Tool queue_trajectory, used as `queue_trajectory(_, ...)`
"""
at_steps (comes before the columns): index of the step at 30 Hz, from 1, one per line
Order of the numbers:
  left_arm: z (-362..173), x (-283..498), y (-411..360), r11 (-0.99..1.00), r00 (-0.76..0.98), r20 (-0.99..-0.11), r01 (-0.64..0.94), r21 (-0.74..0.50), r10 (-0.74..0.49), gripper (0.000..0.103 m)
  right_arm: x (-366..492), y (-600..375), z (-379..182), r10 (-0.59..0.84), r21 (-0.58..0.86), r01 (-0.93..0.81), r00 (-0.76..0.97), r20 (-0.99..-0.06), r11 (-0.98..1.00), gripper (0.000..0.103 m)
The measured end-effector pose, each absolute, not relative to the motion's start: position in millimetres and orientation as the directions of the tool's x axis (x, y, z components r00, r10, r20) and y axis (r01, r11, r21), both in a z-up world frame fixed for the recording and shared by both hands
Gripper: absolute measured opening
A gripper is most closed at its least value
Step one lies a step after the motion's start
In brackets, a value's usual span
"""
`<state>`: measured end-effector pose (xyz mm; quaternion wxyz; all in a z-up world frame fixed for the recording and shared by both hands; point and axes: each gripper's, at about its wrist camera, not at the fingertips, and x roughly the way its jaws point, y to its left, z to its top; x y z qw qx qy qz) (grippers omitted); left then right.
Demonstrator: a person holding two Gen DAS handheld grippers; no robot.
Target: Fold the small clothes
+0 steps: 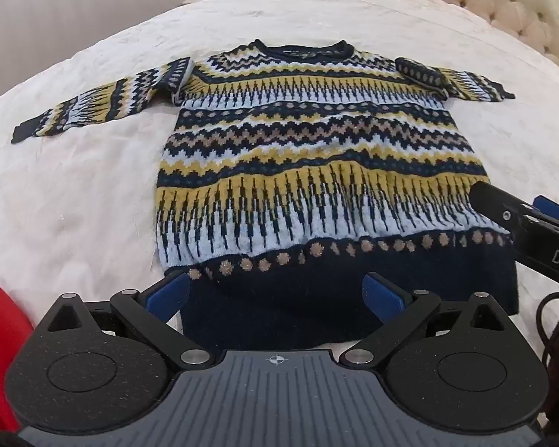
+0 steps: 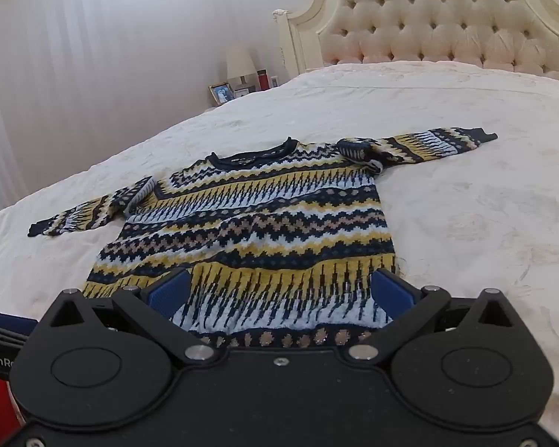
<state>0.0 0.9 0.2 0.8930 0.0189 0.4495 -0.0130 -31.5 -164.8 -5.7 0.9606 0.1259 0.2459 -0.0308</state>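
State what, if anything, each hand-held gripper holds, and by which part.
Nothing. The left hand-held gripper and right hand-held gripper are open over the sweater hem.

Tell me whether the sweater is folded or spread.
Spread. The sweater lies flat on the bed, both sleeves stretched out sideways, hem unfolded.

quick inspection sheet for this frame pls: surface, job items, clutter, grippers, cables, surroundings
Surface: white quilted bedspread, lightly wrinkled.
Job's things: patterned sweater lying flat, front up, both sleeves spread out, unfolded.
Clutter: red fabric at the near left edge.
Grippers: left gripper open over the navy hem; right gripper open over the hem's right side; neither grips cloth.
Cables: black cable beside the right gripper.
Surroundings: tufted headboard; nightstand with lamp and photo frame; curtains.
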Motion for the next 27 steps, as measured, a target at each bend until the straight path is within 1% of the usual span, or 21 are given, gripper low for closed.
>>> queue_trajectory(2, 0, 1, 2, 0.999, 0.589, -0.808, 0.051, 0.01, -0.022, 0.101, -32, -165, -5, 0.004, 0.228, 0.121, 0.876, -0.482, 0.966, 0.102)
queue_trajectory(3, 0, 2, -5, 0.998, 0.589, -0.808, 0.055, 0.033, -0.006, 0.101, -32, -164, -5, 0.004, 0.227, 0.121, 0.876, -0.482, 0.966, 0.102)
queue_trajectory(6, 1, -2, -3, 0.997, 0.595, -0.803, 0.072, 0.004, -0.039, 0.101, -32, -163, -4, 0.007, 0.225, 0.116, 0.877, -0.481, 0.967, 0.102)
queue_trajectory(12, 3, 1, -6, 0.997, 0.596, -0.802, 0.075, 0.002, -0.043, 0.101, -36, -174, -8, 0.0, 0.227, 0.125, 0.876, -0.483, 0.966, 0.102)
queue_trajectory(27, 5, 3, -8, 0.998, 0.621, -0.784, 0.043, 0.045, 0.009, 0.101, -27, -173, -17, -0.037, 0.193, 0.168, 0.839, -0.543, 0.967, 0.102)
